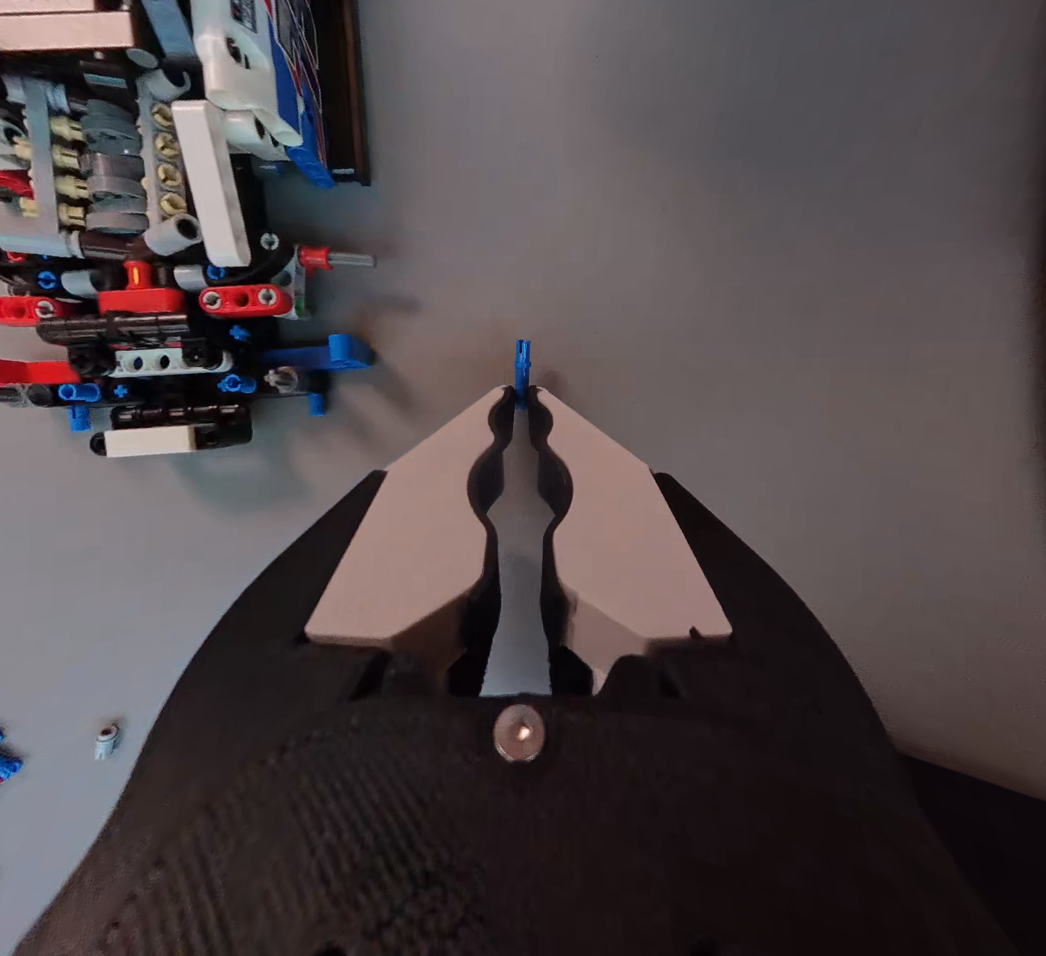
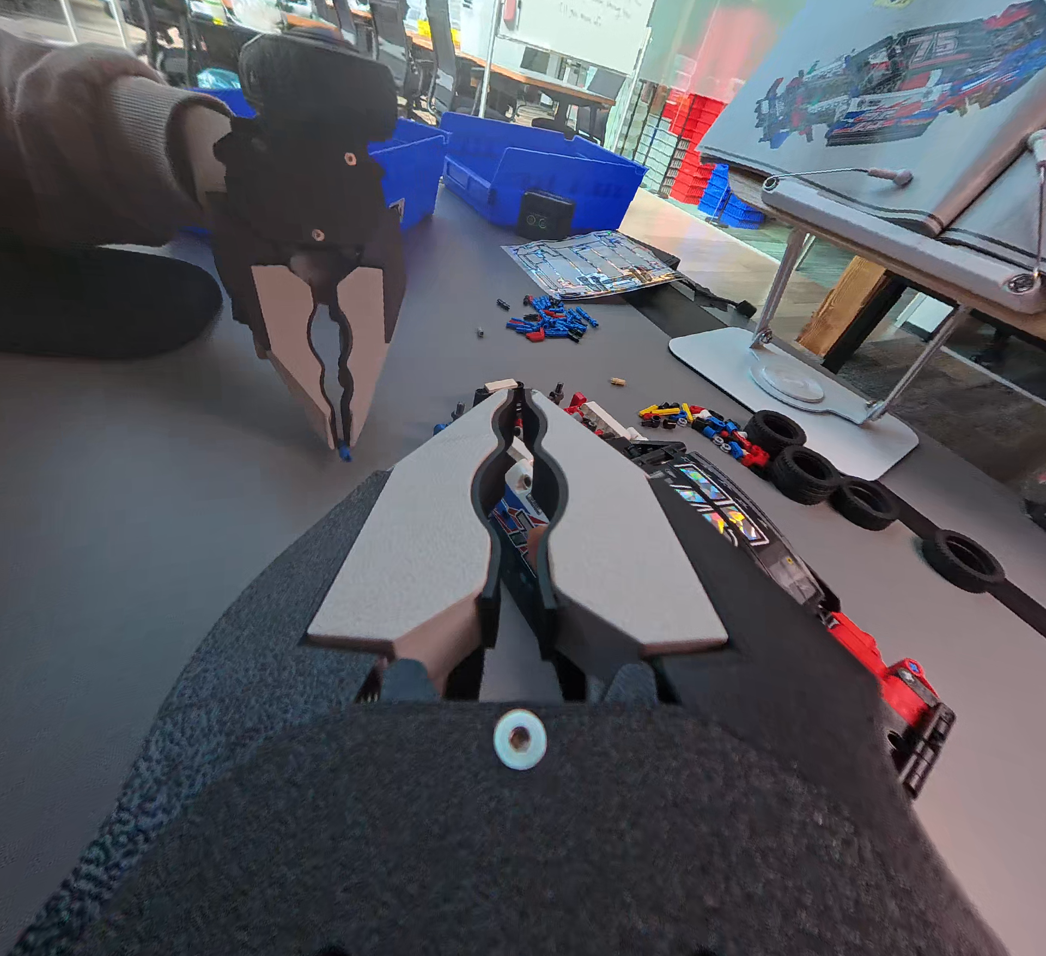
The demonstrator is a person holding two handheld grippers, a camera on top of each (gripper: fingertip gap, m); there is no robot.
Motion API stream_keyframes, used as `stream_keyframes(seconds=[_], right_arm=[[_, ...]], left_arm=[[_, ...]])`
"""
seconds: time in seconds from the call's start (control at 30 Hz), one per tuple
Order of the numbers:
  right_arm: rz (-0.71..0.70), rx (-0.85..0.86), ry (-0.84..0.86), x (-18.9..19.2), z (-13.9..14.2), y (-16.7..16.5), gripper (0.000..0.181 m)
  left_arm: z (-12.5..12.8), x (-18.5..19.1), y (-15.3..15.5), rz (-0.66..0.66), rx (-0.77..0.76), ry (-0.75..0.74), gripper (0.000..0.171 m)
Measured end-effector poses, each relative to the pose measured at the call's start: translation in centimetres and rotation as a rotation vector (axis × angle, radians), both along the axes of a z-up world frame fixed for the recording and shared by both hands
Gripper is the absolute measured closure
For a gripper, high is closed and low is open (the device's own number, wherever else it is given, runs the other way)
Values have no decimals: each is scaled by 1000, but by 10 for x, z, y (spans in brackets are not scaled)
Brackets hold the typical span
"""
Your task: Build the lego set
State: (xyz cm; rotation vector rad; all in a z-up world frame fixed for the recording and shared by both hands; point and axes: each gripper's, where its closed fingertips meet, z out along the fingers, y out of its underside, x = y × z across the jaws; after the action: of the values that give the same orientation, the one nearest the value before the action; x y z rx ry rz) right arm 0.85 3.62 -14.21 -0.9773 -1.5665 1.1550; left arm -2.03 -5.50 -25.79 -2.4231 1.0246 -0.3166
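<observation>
Blue pin (image 1: 522, 369): small, slender; pinched by one end at the left gripper (image 1: 521, 391) fingertips; free end just above the grey table
Car model (image 1: 170, 226): partly built; white, red, blue and black; lies on the table beside the pin
Loose parts (image 2: 552, 320): small blue, red, black heap beyond the model
Tyres (image 2: 804, 470): black; in a row, right of the model

Matt grey table (image 2: 141, 504). Glossy plastic blue pin (image 1: 522, 371), car model (image 1: 141, 249), blue bins (image 2: 537, 170). Matt rubber tyres (image 2: 804, 473). Brushed metal stand (image 2: 792, 379). Paper booklet (image 2: 905, 68). Grainy black plastic right gripper (image 2: 521, 399).
</observation>
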Motion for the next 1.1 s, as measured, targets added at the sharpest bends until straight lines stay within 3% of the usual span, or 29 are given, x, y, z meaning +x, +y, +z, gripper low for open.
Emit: stream_keyframes(seconds=[0.13,0.23,0.3,0.37,0.43,0.57,1.1], right_arm=[[-25,-31,22,3,7,9,181],[-32,-35,34,4,11,11,181],[-33,-35,34,4,11,11,181],[-32,-37,27,3,9,11,181],[-33,-34,17,3,7,11,181],[-50,-20,8,3,5,14,181],[-56,-49,-31,0,-7,19,181]], left_arm=[[-4,-2,0,-29,19,59,162],[21,-27,9,16,65,54,158],[52,-70,32,163,137,14,162],[66,-139,54,345,173,82,161],[55,-198,60,473,102,115,158],[22,-256,65,461,52,140,157],[-2,-261,67,341,7,155,165]])
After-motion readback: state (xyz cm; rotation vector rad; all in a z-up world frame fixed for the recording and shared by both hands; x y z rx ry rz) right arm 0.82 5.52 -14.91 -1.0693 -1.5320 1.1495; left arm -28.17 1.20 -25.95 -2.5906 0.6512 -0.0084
